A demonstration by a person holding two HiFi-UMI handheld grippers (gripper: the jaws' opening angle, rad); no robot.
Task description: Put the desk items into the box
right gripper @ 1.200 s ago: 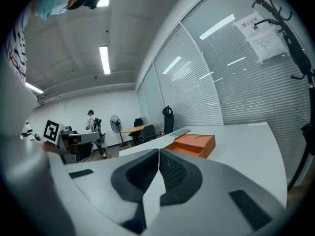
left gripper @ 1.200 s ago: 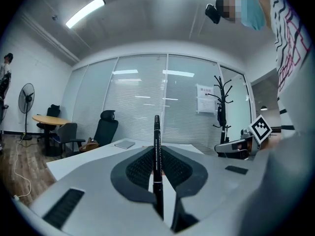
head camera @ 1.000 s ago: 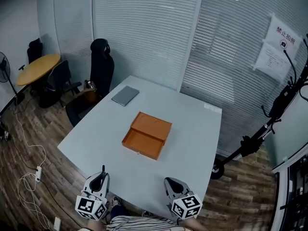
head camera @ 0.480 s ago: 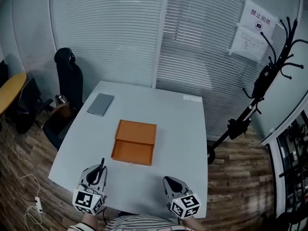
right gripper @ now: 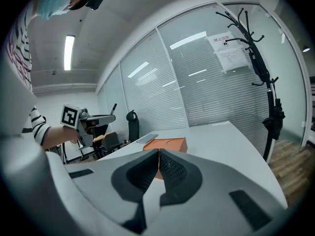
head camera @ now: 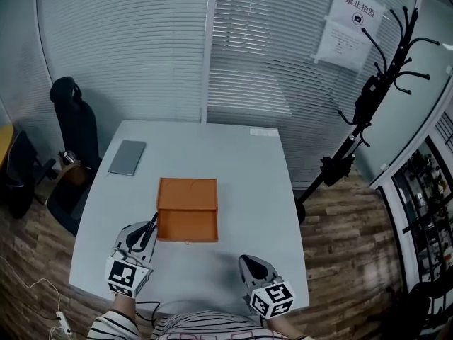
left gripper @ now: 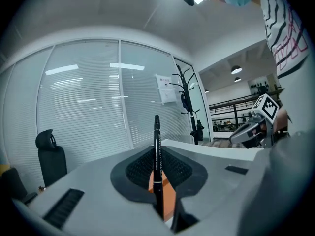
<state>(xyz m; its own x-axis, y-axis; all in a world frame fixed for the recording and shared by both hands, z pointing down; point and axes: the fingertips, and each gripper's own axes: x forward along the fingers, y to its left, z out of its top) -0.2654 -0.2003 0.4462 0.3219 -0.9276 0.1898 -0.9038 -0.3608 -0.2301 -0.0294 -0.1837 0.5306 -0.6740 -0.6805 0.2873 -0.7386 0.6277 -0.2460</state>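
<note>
An orange box lies open in the middle of the white table. My left gripper is shut on a black pen, just left of the box's near left corner. In the left gripper view the pen stands upright between the pads, with the orange box behind it. My right gripper hovers near the table's front edge, right of the box, jaws pressed together and holding nothing. The right gripper view looks past its shut jaws to the box.
A flat grey notebook lies at the table's far left. A black office chair stands left of the table and a black coat stand to its right. Glass walls with blinds run behind.
The head view has swung, so the table now sits squarer and more central. My left gripper with the pen has come forward, close to the box's near left corner. The right gripper barely moved.
</note>
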